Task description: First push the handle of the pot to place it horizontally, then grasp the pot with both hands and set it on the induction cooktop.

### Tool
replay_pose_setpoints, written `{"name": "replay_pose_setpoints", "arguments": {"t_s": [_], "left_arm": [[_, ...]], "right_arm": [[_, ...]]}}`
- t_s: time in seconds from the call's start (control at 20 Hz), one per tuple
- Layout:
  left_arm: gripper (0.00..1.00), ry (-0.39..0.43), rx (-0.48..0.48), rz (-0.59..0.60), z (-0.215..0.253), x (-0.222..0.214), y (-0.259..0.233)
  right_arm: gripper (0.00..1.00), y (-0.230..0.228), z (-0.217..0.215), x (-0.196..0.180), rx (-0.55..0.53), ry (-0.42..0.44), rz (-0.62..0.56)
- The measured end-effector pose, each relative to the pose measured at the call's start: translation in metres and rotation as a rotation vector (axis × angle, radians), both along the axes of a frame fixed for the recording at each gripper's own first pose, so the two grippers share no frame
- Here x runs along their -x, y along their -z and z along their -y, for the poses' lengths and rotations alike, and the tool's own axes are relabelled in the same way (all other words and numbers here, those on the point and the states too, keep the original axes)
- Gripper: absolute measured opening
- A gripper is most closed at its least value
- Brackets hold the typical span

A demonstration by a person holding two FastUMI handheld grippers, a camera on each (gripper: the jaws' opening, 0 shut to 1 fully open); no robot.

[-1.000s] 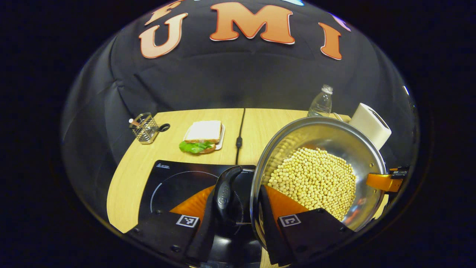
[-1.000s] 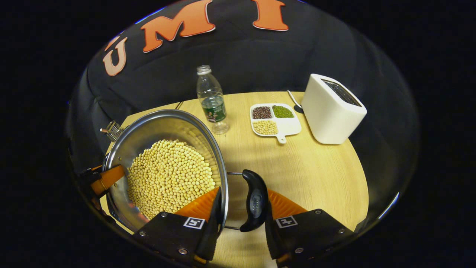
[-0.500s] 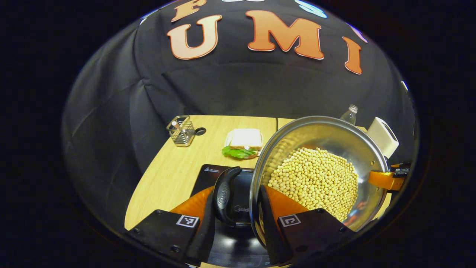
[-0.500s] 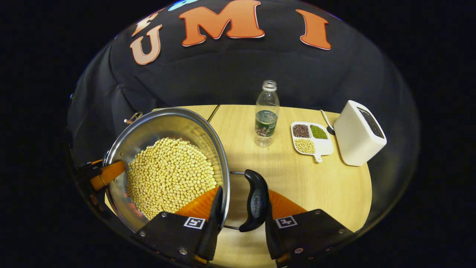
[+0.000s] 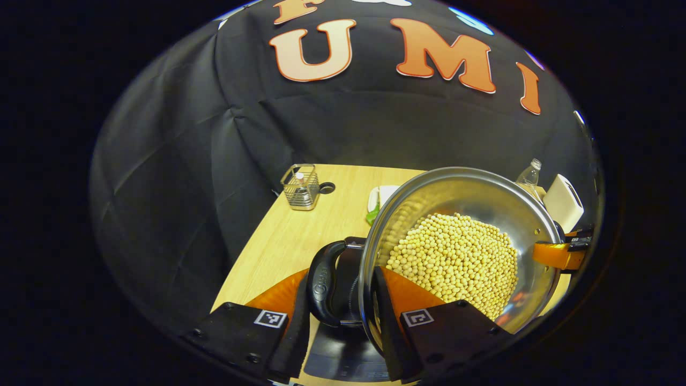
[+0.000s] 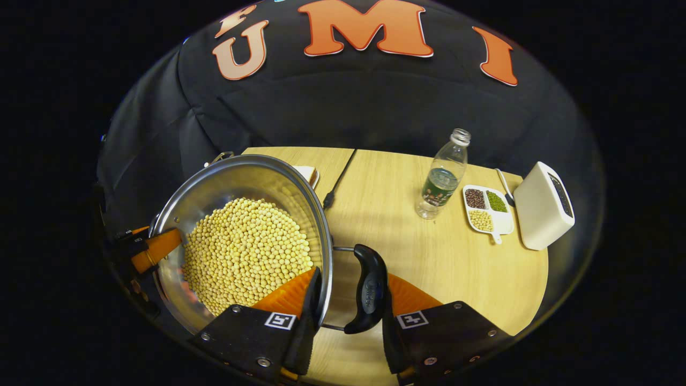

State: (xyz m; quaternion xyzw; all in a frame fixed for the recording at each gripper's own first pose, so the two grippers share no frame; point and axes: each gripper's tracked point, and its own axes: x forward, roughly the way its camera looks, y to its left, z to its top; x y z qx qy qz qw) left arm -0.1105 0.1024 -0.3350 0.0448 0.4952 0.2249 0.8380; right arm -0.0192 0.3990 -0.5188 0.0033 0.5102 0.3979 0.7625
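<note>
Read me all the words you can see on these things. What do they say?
Left pot handle: raised logo, too blurred to read.
Right pot handle: raised logo, too blurred to read.
Bottle: label too small to read.
Square tags: black-and-white patterns, no letters.

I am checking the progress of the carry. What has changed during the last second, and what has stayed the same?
The pot, held by both grippers, has travelled left across the table: in the left gripper view the cooktop now lies under its near handle, and the wire basket has shifted rightward. In the right gripper view the bottle and bean tray slid right. Unchanged: both grips and the beans inside.
</note>
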Motion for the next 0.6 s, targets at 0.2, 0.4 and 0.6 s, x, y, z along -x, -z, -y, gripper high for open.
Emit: {"name": "replay_pose_setpoints", "arguments": {"t_s": [0.2,0.4,0.6], "left_arm": [[0.62,-0.011,-0.016,0.005,0.002,-0.002,-0.008],[0.63,-0.022,0.006,-0.012,0.002,-0.002,-0.001],[0.63,-0.043,0.041,-0.036,-0.003,-0.005,0.003]], "right_arm": [[0.54,0.003,0.001,-0.001,-0.009,-0.002,0.001],[0.54,0.001,0.003,0.000,0.017,-0.004,-0.007],[0.54,-0.004,0.005,-0.001,0.050,0.003,-0.012]]}}
